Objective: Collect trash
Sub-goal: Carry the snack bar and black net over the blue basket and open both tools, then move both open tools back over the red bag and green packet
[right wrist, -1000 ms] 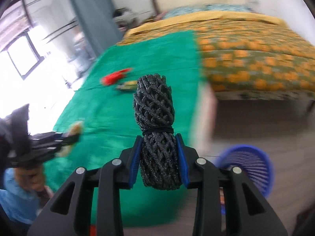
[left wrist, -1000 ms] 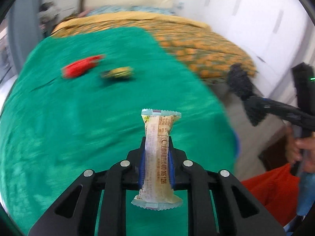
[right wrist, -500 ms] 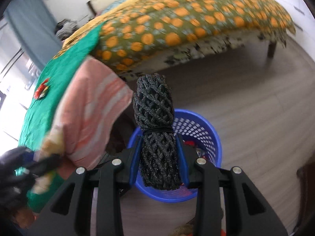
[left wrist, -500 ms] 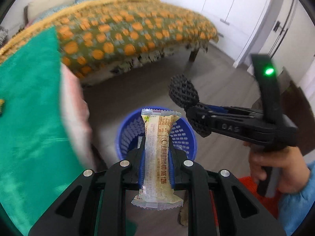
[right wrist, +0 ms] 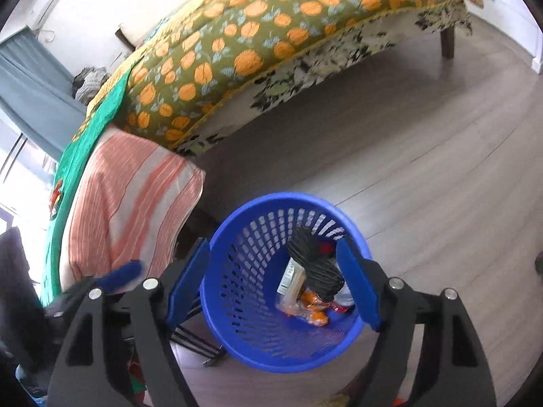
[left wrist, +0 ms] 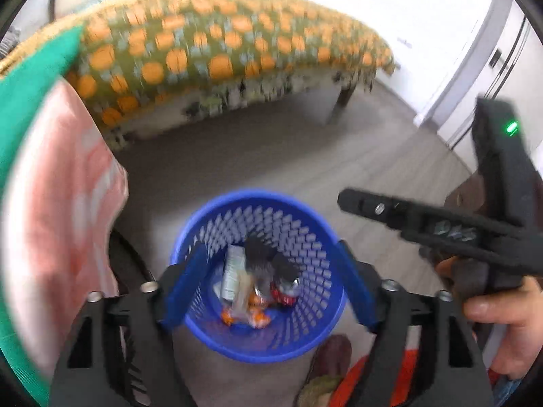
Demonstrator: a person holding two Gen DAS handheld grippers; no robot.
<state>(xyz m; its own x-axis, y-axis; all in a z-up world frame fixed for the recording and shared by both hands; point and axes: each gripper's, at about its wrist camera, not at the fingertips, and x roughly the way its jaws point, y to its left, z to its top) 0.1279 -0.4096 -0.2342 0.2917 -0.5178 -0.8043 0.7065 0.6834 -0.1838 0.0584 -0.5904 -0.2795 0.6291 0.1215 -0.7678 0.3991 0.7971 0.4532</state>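
A blue mesh trash basket [left wrist: 207, 237] [right wrist: 237, 237] stands on the wood floor below both grippers. Inside it lie the snack wrapper [left wrist: 234, 271] [right wrist: 292, 276], the black net bundle [left wrist: 261, 257] [right wrist: 315, 264], a red can and orange wrappers. My left gripper [left wrist: 268, 285] is open and empty over the basket. My right gripper [right wrist: 275, 278] is open and empty over the basket; it also shows in the left wrist view [left wrist: 424, 220] at the right, held by a hand.
A bed with an orange-patterned quilt [right wrist: 254, 34] stands behind the basket. A green cloth [left wrist: 23, 84] and a pink striped cloth [right wrist: 135, 190] hang at the left. Black metal legs [right wrist: 200, 342] stand beside the basket. Wardrobe doors [left wrist: 475, 68] are at the right.
Both grippers have opened over the basket. The snack wrapper and the black net bundle have dropped from the jaws into the basket.
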